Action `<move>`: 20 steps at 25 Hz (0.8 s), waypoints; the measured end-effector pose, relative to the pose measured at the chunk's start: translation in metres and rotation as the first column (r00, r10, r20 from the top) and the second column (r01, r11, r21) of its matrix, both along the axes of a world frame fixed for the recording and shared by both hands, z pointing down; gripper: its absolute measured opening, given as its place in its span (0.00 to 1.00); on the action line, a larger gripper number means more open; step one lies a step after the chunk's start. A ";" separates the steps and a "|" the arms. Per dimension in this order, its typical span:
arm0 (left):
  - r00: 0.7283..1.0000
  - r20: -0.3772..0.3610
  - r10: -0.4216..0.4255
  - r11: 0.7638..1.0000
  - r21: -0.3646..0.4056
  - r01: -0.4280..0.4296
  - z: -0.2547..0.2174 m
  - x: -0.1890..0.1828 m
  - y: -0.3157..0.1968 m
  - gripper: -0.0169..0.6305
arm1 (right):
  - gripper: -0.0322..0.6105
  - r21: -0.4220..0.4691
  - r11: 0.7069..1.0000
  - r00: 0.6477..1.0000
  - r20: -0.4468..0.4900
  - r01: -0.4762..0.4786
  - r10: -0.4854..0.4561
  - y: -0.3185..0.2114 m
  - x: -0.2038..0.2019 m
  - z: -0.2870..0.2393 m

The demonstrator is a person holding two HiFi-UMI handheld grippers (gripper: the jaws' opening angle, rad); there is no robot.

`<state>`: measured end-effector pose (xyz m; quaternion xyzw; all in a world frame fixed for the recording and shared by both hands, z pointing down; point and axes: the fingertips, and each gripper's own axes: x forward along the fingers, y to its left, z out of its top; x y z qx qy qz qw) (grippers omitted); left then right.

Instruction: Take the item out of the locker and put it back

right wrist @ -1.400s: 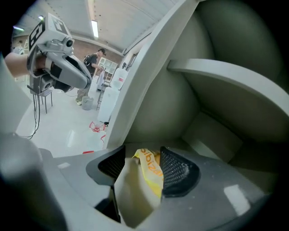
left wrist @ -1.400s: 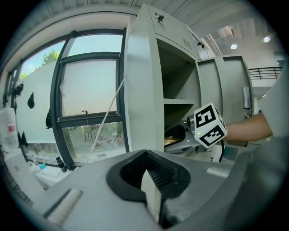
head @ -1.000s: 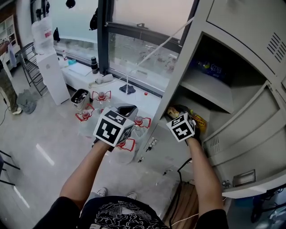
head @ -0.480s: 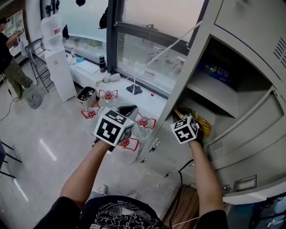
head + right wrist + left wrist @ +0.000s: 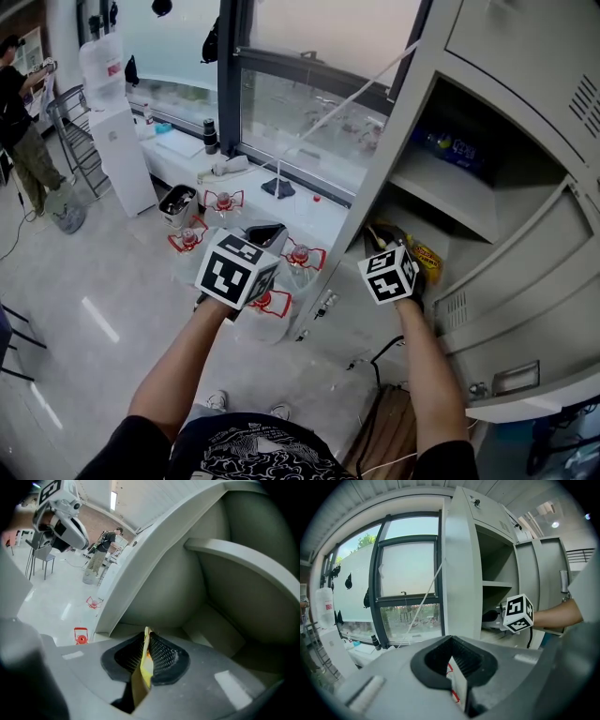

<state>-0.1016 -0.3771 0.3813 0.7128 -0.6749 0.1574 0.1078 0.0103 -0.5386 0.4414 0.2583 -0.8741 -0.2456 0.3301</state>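
Observation:
The grey locker (image 5: 511, 202) stands open at the right. A yellow snack bag (image 5: 425, 255) is at the front of its lower shelf (image 5: 469, 246). My right gripper (image 5: 410, 262) reaches into that compartment, its marker cube facing me. In the right gripper view the jaws are shut on the thin edge of the yellow bag (image 5: 142, 671), with the right gripper (image 5: 146, 642) pointing at the shelf's inner wall. My left gripper (image 5: 265, 232) hangs outside the locker over the floor, shut with nothing in it (image 5: 452, 654). The left gripper view shows the right gripper (image 5: 492, 616) at the shelf.
A blue packet (image 5: 451, 146) lies on the upper shelf. The open locker door (image 5: 373, 164) stands between the grippers. Water jugs with red handles (image 5: 222, 202) sit on the floor, by a water dispenser (image 5: 119, 145). A person (image 5: 21, 127) stands far left. A cable (image 5: 378, 351) hangs below.
Both grippers stay almost where they were, the right one drifting slightly right and down. A person has come into view at the far left.

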 end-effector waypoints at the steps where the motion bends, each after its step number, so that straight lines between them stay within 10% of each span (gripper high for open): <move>1: 1.000 -0.001 0.002 1.000 0.000 -0.002 0.000 -0.001 0.000 0.03 | 0.13 -0.001 1.000 1.000 0.021 -0.006 0.006 0.001 0.001 -0.004; 20: 0.982 -0.038 0.184 0.983 0.028 -0.183 -0.016 0.024 -0.011 0.03 | 0.11 -0.026 0.990 0.956 0.257 -0.139 0.141 0.034 0.023 -0.078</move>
